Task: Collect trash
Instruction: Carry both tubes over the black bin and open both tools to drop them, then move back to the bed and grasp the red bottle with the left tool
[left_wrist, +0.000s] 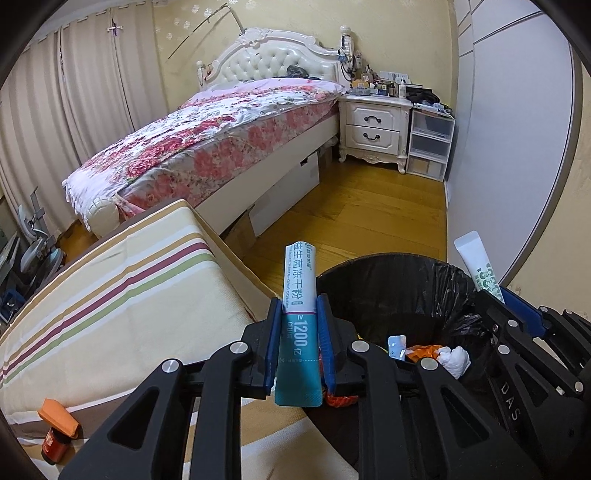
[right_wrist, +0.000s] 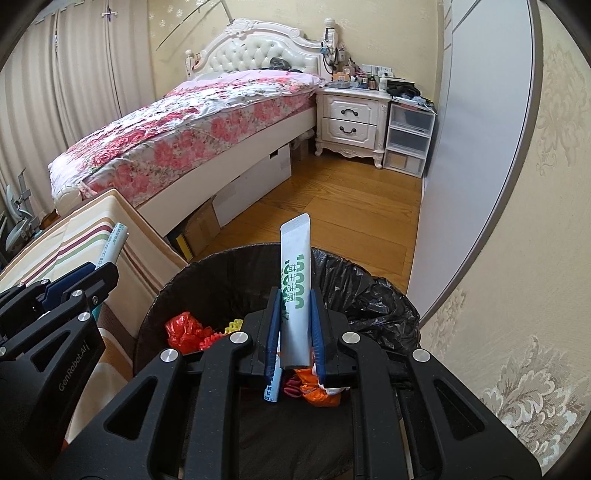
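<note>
My left gripper (left_wrist: 298, 314) is shut on a white and teal powder sachet (left_wrist: 298, 295) that stands upright between its blue pads, just left of the bin's rim. My right gripper (right_wrist: 294, 306) is shut on a white sachet with green print (right_wrist: 294, 266), held upright over the open bin. The bin (right_wrist: 229, 258) is round with a black bag liner (left_wrist: 388, 291) and holds red, orange, yellow and white scraps (right_wrist: 184, 328). Each gripper shows in the other view: the right gripper (left_wrist: 495, 295) at the far right, the left gripper (right_wrist: 99, 273) at the far left.
A striped cushioned surface (left_wrist: 122, 288) lies left of the bin, with an orange-capped bottle (left_wrist: 55, 432) at its near edge. Beyond are wooden floor (left_wrist: 351, 206), a bed with floral cover (left_wrist: 207, 140), a white nightstand (left_wrist: 373, 129), plastic drawers (left_wrist: 428, 144) and a pale wall panel (right_wrist: 461, 166) on the right.
</note>
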